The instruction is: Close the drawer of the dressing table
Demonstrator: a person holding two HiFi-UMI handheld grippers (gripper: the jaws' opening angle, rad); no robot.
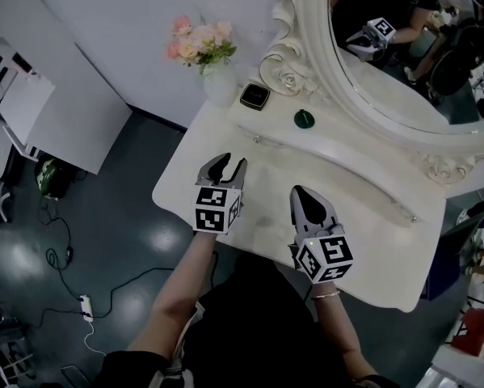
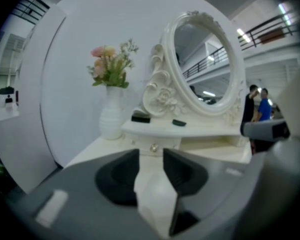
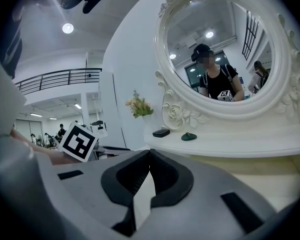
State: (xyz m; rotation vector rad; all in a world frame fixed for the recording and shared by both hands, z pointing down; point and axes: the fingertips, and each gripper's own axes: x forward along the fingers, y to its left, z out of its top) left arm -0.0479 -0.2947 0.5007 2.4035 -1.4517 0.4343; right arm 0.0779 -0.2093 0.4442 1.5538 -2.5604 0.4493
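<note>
The drawer, set below the mirror shelf of the dressing table, seems already pushed in flush, though its seam is blurred, so little is judged left; the left gripper is held spread and empty, the right gripper pressed together.

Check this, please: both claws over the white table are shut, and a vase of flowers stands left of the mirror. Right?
No. The left claw is open and empty, as the left gripper view shows; only the right claw is shut. The vase does stand left of the mirror.
</note>
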